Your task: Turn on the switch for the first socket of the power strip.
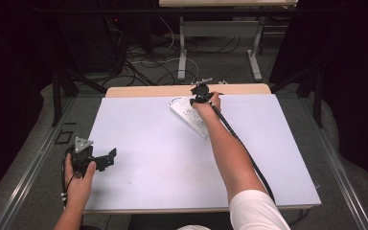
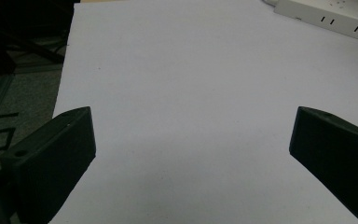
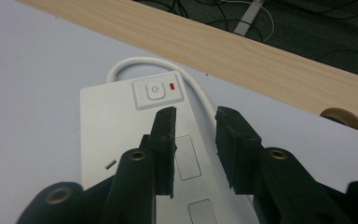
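The right gripper hangs over the switch end of a white power strip at the far side of the table. Its jaws stand a narrow gap apart, with nothing pressed between them. Just ahead of the tips sits the strip's power button, with a small red indicator beside it. The near jaw lies over the strip's top face, and the other hangs over its edge, where the white cord loops out and runs back beneath. Beyond the cord, the wooden table edge crosses the view.

The left gripper rests near the table's left edge in the person's hand, well apart from the strip. Its jaws are spread wide over bare white surface, and the strip lies far ahead of them and to their right.
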Tool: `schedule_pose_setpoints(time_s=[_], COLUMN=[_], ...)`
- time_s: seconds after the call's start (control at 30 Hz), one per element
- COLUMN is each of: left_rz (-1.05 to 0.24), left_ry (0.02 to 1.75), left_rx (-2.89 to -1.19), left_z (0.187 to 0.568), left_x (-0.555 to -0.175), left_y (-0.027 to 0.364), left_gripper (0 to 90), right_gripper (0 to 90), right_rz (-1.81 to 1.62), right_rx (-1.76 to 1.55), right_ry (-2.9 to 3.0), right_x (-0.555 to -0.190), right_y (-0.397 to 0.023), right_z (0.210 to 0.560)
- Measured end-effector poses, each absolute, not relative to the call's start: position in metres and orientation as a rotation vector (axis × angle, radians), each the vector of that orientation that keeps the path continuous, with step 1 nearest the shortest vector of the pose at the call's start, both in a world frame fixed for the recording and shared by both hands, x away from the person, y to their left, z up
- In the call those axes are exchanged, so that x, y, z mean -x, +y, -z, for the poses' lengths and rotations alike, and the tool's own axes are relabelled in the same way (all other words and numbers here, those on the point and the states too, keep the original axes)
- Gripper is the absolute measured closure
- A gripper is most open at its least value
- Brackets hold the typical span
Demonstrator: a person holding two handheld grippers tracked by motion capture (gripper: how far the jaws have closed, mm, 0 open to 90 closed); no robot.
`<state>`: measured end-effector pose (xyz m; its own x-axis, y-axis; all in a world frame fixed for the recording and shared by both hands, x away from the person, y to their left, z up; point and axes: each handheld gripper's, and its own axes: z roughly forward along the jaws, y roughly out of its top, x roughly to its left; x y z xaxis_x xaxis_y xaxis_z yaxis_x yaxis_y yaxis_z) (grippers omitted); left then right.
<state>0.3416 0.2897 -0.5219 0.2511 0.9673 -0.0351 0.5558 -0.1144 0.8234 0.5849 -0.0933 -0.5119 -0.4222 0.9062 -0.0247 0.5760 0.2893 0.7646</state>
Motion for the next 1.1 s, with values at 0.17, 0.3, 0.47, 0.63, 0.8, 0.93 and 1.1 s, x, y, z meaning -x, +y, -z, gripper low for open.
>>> schedule_pose_setpoints(time_s=[0.17, 0.3, 0.47, 0.63, 0.8, 0.93, 1.1], left_rz=[-0.695, -0.703, -0.698, -0.701, -0.701, -0.699, -0.697], left_ry=[1.400, 1.398, 1.395, 1.397, 1.398, 1.398, 1.394], left_rx=[-1.778, -1.769, -1.769, -1.771, -1.771, -1.771, -1.771], left_z=[0.522, 0.523, 0.522, 0.522, 0.523, 0.523, 0.523], left_x=[-0.342, -0.342, -0.341, -0.341, -0.341, -0.341, -0.341], left_y=[0.290, 0.290, 0.290, 0.291, 0.291, 0.291, 0.291], left_gripper=[0.1, 0.1, 0.1, 0.1, 0.1, 0.1, 0.1], right_gripper=[74.6, 80.2, 83.8, 85.8, 86.6, 86.6, 86.6], right_rz=[-0.959, -0.977, -0.977, -0.967, -0.964, -0.968, -0.969], right_rx=[-1.322, -1.340, -1.349, -1.362, -1.397, -1.409, -1.422], right_ry=[2.125, 2.122, 2.116, 2.117, 2.113, 2.105, 2.095], right_x=[-0.587, -0.588, -0.589, -0.590, -0.590, -0.591, -0.592], right_y=[-0.092, -0.091, -0.089, -0.089, -0.087, -0.085, -0.085], right_z=[0.517, 0.520, 0.524, 0.528, 0.531, 0.534, 0.536])
